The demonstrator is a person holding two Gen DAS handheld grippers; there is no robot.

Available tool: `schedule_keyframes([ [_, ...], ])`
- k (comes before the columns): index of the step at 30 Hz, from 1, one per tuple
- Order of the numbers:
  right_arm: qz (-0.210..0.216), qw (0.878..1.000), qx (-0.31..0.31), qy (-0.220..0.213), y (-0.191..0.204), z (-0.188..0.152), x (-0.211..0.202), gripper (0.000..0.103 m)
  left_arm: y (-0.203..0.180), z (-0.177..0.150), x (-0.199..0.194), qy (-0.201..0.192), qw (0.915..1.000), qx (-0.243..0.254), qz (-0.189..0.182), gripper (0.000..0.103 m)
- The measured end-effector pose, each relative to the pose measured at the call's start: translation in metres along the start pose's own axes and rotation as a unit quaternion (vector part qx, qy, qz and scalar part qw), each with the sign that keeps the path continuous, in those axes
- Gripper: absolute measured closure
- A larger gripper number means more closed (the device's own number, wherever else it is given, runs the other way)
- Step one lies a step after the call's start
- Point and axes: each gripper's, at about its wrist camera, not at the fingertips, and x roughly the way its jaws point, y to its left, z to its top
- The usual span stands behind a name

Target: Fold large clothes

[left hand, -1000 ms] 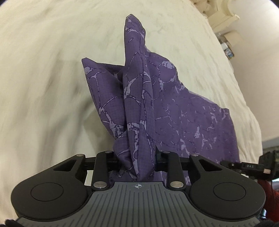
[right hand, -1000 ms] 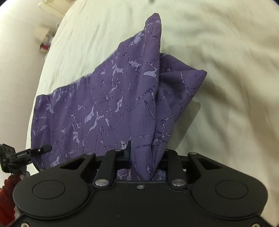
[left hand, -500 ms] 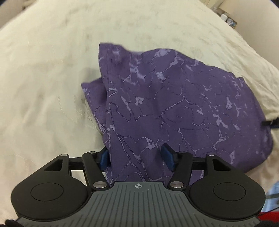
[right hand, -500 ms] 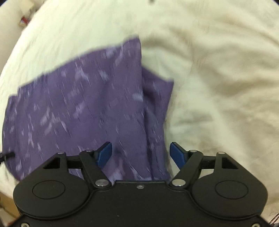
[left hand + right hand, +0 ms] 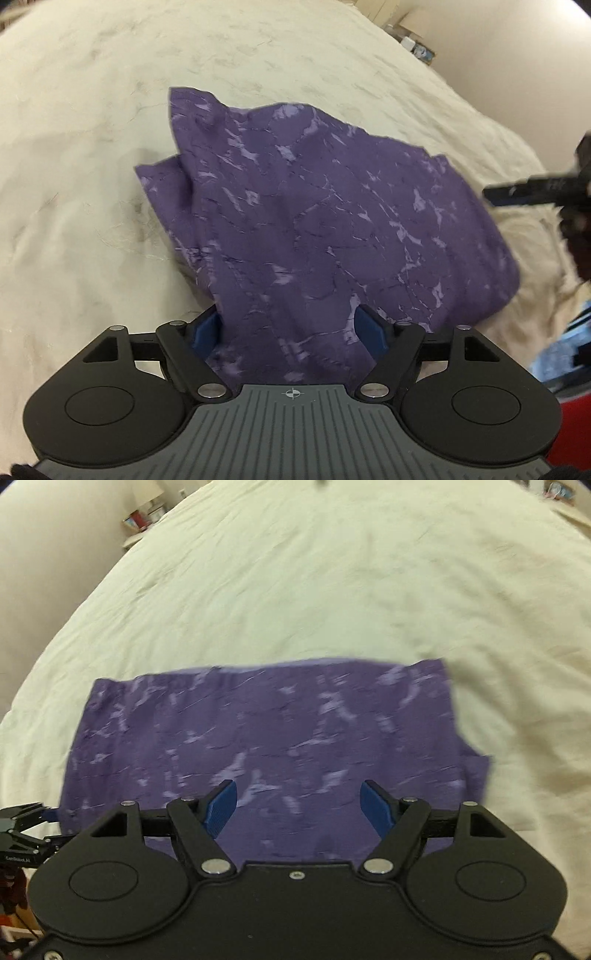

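Item: purple garment (image 5: 332, 229), marbled print, part-folded, lying on cream bed (image 5: 92, 147), near its front edge.
Shape: rough rectangle in right view; long axis runs side to side across that view. Left view shows bunched layers, one corner peaking at far left.
L gripper (image 5: 291, 328): jaws wide apart, have just been opening. Cloth passes between the blue pads but isn't pinched; no hold.
R gripper (image 5: 299, 805): jaws wide apart too, opened a moment back, nothing gripped. Garment lies below and ahead of the pads, not touching as far as I can tell (pic blurred).
Key relation: garment sits straight ahead of and under both grippers, one at each end of its near long edge. L looks nearer, w/ cloth right up in the jaw gap; R appears higher, clear of it.
Step, judged: one fold laid down & released; next prob. regrip for a further fold.
Risk: loose left-side layers may shift on regrip.
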Motion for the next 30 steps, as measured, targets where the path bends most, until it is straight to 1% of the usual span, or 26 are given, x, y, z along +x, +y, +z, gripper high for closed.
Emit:
schedule_keyframes([
  [1,0.005,1.0,0.003,0.004,0.004,-0.001,0.005,0.027,0.012,0.003,-0.005,-0.007,0.9997,-0.024,-0.005,0.03],
  [3,0.016,1.0,0.009,0.017,0.012,-0.003,0.013,0.027,0.037,0.008,-0.021,-0.043,0.9953,-0.086,-0.009,0.029],
  [5,0.016,0.999,0.008,0.029,0.02,-0.009,0.021,0.027,0.063,0.012,-0.032,-0.085,0.9837,-0.157,-0.016,0.028],
  [7,0.015,0.999,0.013,0.037,0.025,-0.015,0.031,0.027,0.086,0.016,-0.032,-0.095,0.9717,-0.216,-0.012,0.028],
  [8,0.015,0.999,0.018,0.041,0.025,-0.018,0.034,0.027,0.095,0.018,-0.028,-0.091,0.9678,-0.235,-0.006,0.028],
  [9,0.012,0.999,0.022,0.044,0.028,-0.022,0.034,0.027,0.102,0.019,-0.023,-0.082,0.9656,-0.247,0.0,0.03],
  [10,0.01,0.999,0.024,0.046,0.029,-0.025,0.036,0.027,0.107,0.021,-0.017,-0.07,0.9656,-0.25,-0.004,0.03],
  [12,0.005,0.999,0.027,0.047,0.031,-0.029,0.038,0.027,0.11,0.024,-0.003,-0.048,0.9683,-0.244,-0.017,0.031],
  [14,0.0,0.998,0.032,0.049,0.032,-0.032,0.038,0.027,0.11,0.028,0.012,-0.024,0.9708,-0.237,-0.033,0.036],
  [15,-0.002,0.998,0.033,0.049,0.032,-0.033,0.04,0.027,0.109,0.03,0.019,-0.02,0.9713,-0.233,-0.045,0.038],
  [16,-0.005,0.998,0.033,0.049,0.033,-0.034,0.041,0.027,0.109,0.031,0.024,-0.018,0.9716,-0.23,-0.053,0.043],
  [17,-0.008,0.998,0.033,0.048,0.034,-0.035,0.041,0.027,0.109,0.031,0.03,-0.018,0.9724,-0.225,-0.059,0.05],
  [18,-0.01,0.998,0.033,0.048,0.035,-0.036,0.042,0.026,0.109,0.034,0.034,-0.024,0.9737,-0.218,-0.062,0.074],
  [19,-0.011,0.998,0.031,0.049,0.036,-0.037,0.043,0.026,0.109,0.038,0.037,-0.03,0.9763,-0.207,-0.057,0.095],
  [21,-0.016,0.998,0.025,0.052,0.038,-0.038,0.045,0.026,0.104,0.048,0.043,-0.028,0.9856,-0.164,-0.028,0.096],
  [23,-0.02,0.998,0.021,0.054,0.039,-0.04,0.047,0.026,0.098,0.056,0.048,-0.015,0.9946,-0.102,-0.005,0.096],
  [24,-0.021,0.998,0.021,0.055,0.04,-0.041,0.048,0.026,0.095,0.057,0.049,-0.01,0.9969,-0.079,0.002,0.096],
  [25,-0.023,0.998,0.022,0.055,0.04,-0.042,0.049,0.026,0.094,0.058,0.05,-0.008,0.9978,-0.065,0.005,0.096],
  [27,-0.028,0.998,0.023,0.054,0.042,-0.043,0.049,0.024,0.097,0.057,0.047,-0.008,0.9974,-0.072,0.0,0.095],
  [29,-0.03,0.998,0.023,0.051,0.046,-0.042,0.048,0.023,0.102,0.055,0.043,-0.016,0.9941,-0.107,-0.003,0.088],
  [30,-0.03,0.998,0.021,0.049,0.048,-0.042,0.047,0.023,0.106,0.054,0.039,-0.022,0.9911,-0.131,-0.004,0.084],
])
